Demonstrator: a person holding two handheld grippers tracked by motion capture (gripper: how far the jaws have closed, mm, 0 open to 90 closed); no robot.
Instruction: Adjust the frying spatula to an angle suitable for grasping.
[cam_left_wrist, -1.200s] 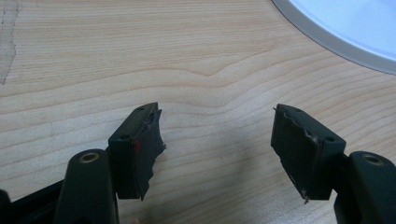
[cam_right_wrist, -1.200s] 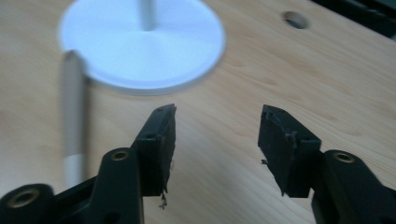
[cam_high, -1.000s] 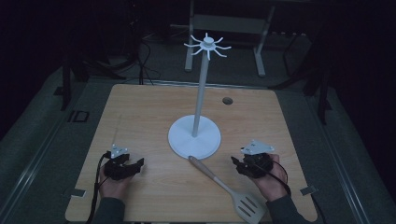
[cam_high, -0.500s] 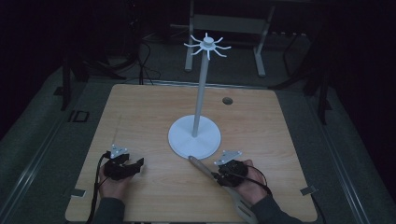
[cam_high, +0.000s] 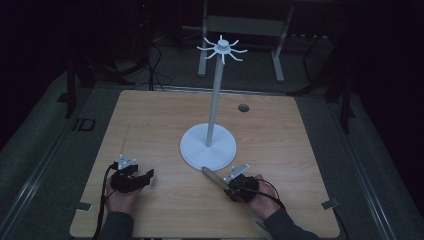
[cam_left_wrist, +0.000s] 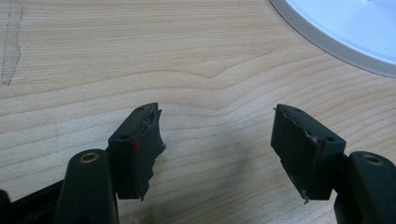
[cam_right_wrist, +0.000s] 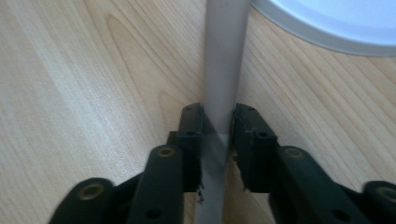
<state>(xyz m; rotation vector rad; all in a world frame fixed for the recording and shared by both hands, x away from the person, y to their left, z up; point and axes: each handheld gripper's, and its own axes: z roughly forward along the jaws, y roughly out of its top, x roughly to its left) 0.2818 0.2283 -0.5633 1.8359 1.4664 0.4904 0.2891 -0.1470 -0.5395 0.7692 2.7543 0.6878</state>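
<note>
A grey spatula lies on the wooden table (cam_high: 150, 120), its handle (cam_high: 212, 175) pointing at the white stand's round base (cam_high: 207, 147). My right gripper (cam_high: 230, 187) is down on the table, and its jaws have just been closing on that handle. In the right gripper view both pads press the grey handle (cam_right_wrist: 224, 56) at the right gripper (cam_right_wrist: 217, 126). A hand and sleeve hide the spatula's blade. My left gripper (cam_high: 145, 177) rests at the front left, open with nothing between its fingers, shown wide apart over bare wood in its own view (cam_left_wrist: 217, 135).
The stand's thin pole rises to a ring of hooks (cam_high: 221, 48). Its base edge shows close by in both gripper views (cam_left_wrist: 345, 28) (cam_right_wrist: 336, 23). A small round hole (cam_high: 243, 107) sits at the table's back right. A metal frame (cam_high: 240, 25) stands behind the table.
My right hand moved left and down from the table's right side onto the spatula handle, and its jaws closed on it. The left hand stayed put.
</note>
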